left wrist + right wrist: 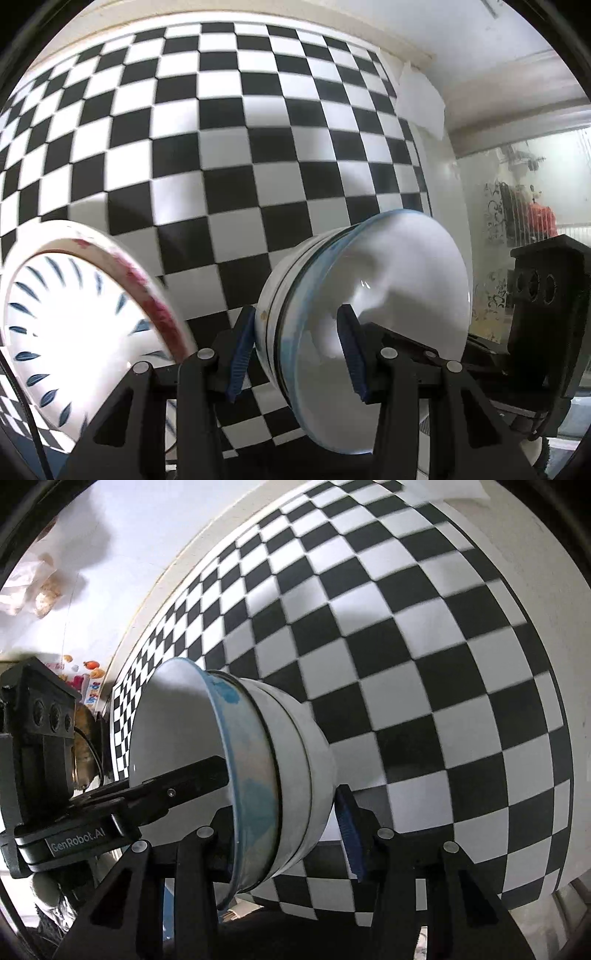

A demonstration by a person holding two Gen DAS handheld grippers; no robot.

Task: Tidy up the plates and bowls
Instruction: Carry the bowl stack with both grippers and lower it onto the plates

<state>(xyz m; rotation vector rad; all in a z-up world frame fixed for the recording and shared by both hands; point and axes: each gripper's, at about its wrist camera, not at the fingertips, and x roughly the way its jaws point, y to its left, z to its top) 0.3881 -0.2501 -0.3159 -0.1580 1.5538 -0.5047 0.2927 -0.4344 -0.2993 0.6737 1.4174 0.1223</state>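
Observation:
A stack of nested white bowls with blue-tinted rims (373, 295) hangs between both grippers above the checkered cloth; it also shows in the right wrist view (258, 775). My left gripper (299, 354) is shut on the stack's rim, one blue pad inside the top bowl and one on the outer wall. My right gripper (284, 834) grips the opposite rim in the same way. A second bowl with blue leaf marks and a red-speckled rim (74, 332) stands at the lower left of the left wrist view.
A black-and-white checkered cloth (258, 147) covers the table (546, 590). The other gripper's body (546, 295) shows at the right of the left view. A white wall and a glass pane (517, 206) lie to the right. Bags and clutter (40, 590) lie far left.

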